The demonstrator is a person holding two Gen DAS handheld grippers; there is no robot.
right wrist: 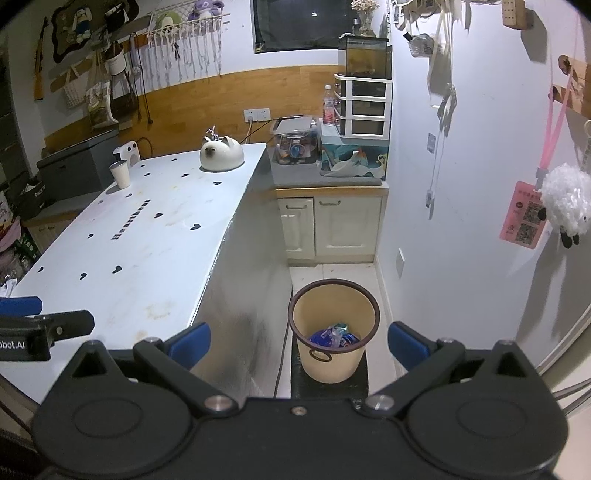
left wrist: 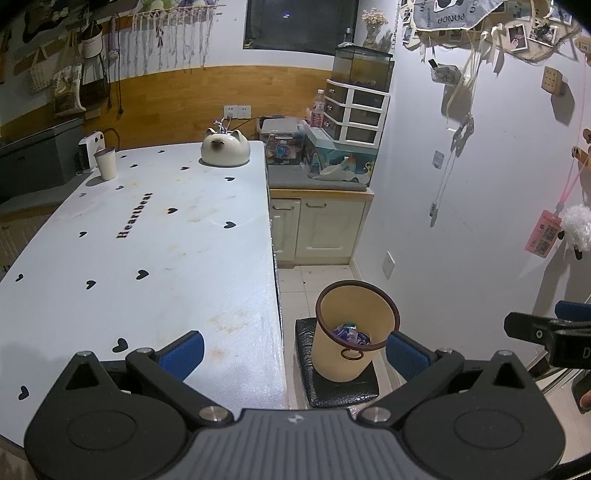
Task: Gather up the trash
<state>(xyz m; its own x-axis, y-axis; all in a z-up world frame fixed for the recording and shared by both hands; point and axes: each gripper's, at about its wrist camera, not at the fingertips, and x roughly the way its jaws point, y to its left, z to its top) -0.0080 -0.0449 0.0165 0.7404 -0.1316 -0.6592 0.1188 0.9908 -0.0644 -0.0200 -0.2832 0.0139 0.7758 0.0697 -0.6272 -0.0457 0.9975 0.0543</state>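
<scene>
White table, beige bin holding blue wrappers

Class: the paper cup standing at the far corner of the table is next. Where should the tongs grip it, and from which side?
Grip the paper cup across its upper wall, coming in level from the near side. It stands upright and clear of the heater behind it.

Beige bin, heart-dotted white table

"Heartbeat" on table cover; "PANDA", reversed, on wall banner.
</scene>
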